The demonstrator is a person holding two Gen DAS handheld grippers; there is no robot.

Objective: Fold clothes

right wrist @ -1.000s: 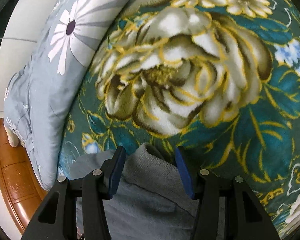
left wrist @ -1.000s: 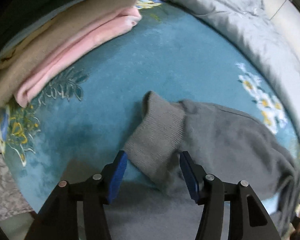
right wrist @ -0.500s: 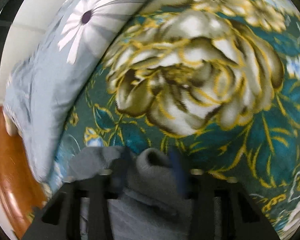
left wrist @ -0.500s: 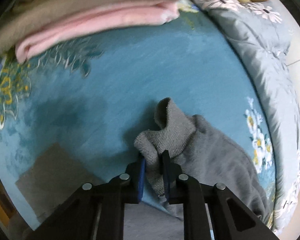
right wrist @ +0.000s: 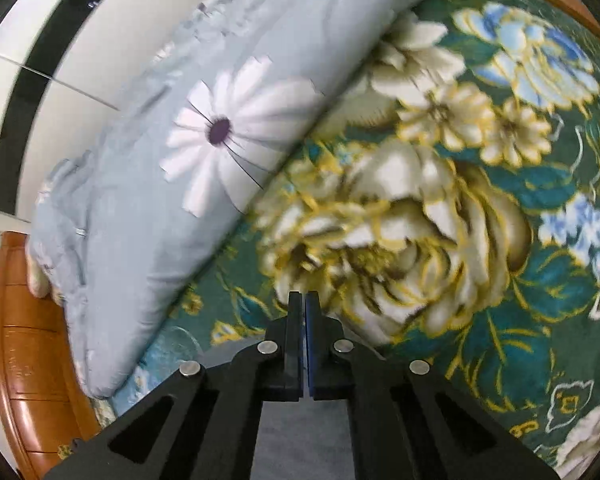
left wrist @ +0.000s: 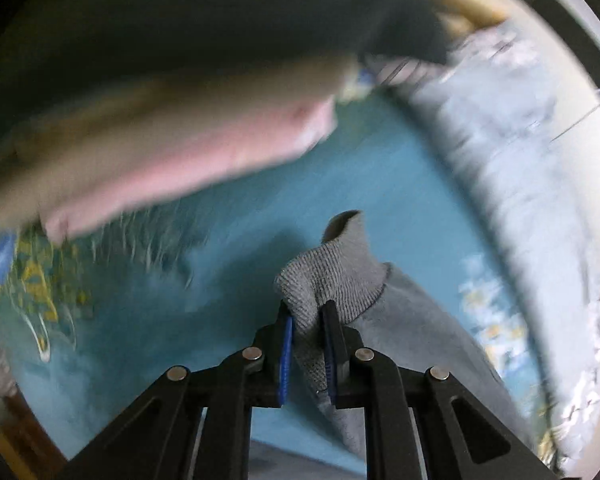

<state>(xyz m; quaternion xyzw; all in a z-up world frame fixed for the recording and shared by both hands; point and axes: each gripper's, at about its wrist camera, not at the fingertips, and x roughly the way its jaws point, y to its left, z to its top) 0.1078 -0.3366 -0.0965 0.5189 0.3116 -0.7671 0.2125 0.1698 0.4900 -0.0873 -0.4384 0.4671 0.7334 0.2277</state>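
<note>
left gripper [left wrist: 306,314] clamps the ribbed cuff of the grey knit sweater [left wrist: 404,320], lifted over the teal floral blanket [left wrist: 380,184] on the bed. right gripper [right wrist: 303,300] is fully closed (grey fabric below it; grasp not discernible). folded pink garment [left wrist: 188,164] lies beyond, blurred.

Left claw [left wrist: 307,316]: the 2 blue-padded fingers are closed on the ribbed cuff of a grey sweater [left wrist: 404,320], pinching the fabric between the pads. Right claw [right wrist: 304,300]: fingers pressed together, pads nearly touching, nothing visible between the tips.
</note>
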